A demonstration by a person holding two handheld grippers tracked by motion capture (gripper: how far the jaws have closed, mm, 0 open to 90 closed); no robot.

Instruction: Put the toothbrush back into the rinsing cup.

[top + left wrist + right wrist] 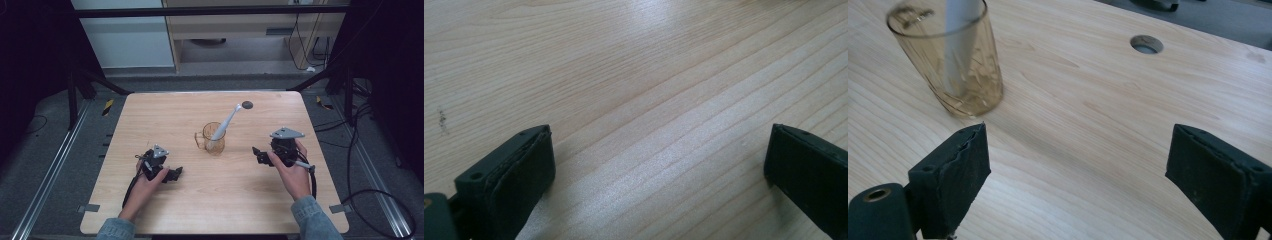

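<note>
An amber glass mug (214, 139) stands upright near the middle of the wooden table (150, 125), with a white electric toothbrush (226, 121) leaning in it, head up and to the right. In the right gripper view the mug (953, 60) is at the upper left, apart from the jaws. My right gripper (258, 154) is open, to the right of the mug, holding nothing; its jaws (1078, 175) stand wide over bare wood. My left gripper (176, 174) rests low at the front left, open and empty, jaws (659, 170) spread over the tabletop.
A round dark hole (247, 105) pierces the table behind the mug, seen also in the right gripper view as a hole (1146, 44). Dark stands and cables (360, 145) surround the table on the grey floor. A small dark speck (442, 118) marks the wood.
</note>
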